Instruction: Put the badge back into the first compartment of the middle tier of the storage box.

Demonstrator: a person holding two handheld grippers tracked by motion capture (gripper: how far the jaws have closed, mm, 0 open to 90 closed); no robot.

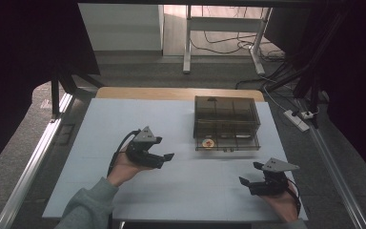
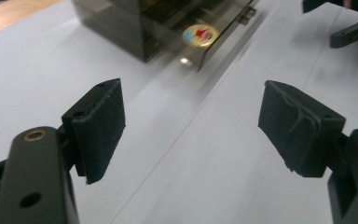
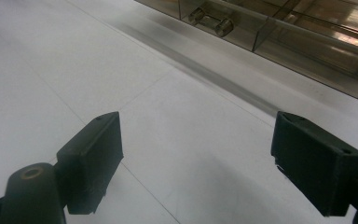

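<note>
A smoky transparent drawer box stands on the white table top at the back right, its bottom drawer pulled out toward me. A round gold and red disc lies in that drawer's left end; the left gripper view shows the disc too. My left gripper hovers left of the drawer, open, nothing between its pads. My right gripper is near the front right edge, open and empty. In the right gripper view the drawer's small metal handle lies ahead.
A wooden strip borders the table's far edge. Metal rails run along both sides. A white power strip and cables lie on the floor to the right, and a white desk frame stands beyond.
</note>
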